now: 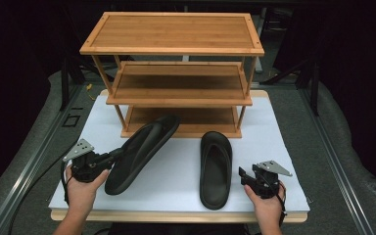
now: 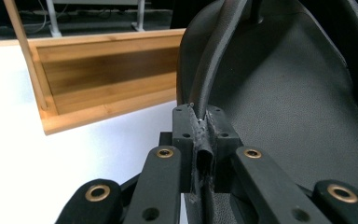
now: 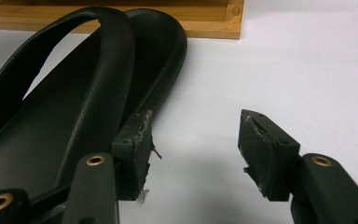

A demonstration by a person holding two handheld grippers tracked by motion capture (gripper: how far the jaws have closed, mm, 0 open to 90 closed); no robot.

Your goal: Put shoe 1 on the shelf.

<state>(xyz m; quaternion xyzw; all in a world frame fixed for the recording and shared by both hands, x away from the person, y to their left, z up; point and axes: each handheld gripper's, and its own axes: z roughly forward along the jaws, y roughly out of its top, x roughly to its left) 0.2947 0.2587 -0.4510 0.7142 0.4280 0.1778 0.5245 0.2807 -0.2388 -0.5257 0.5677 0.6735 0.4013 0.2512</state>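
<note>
On the left, the left tongs (image 1: 112, 155) are clamped on the thin edge of the left sandal (image 1: 142, 152); the left gripper view shows the black rim pinched tight between the two pads. That sandal is tipped up on its side, toe pointing at the bottom tier of the wooden shoe rack (image 1: 176, 73), heel end by the hand and apparently resting on the white surface (image 1: 274, 132). So the step in hand looks like carrying this first sandal to the rack. What the next move calls for, I'd judge, is a lift clear of the surface, then a push forward and a levelling so the sole slides flat onto the lowest shelf without catching its raised front lip.

Further right, the right sandal (image 1: 215, 169) lies flat on the surface, sole down, just in front of the rack and well apart from its mate. The right tongs (image 1: 245, 177) sit beside its outer edge, spread wide and holding nothing; in the right gripper view one pad is touching or nearly touching the sandal's side.

I can read no brand, label or writing on the sandals, the rack or the tongs.
</note>
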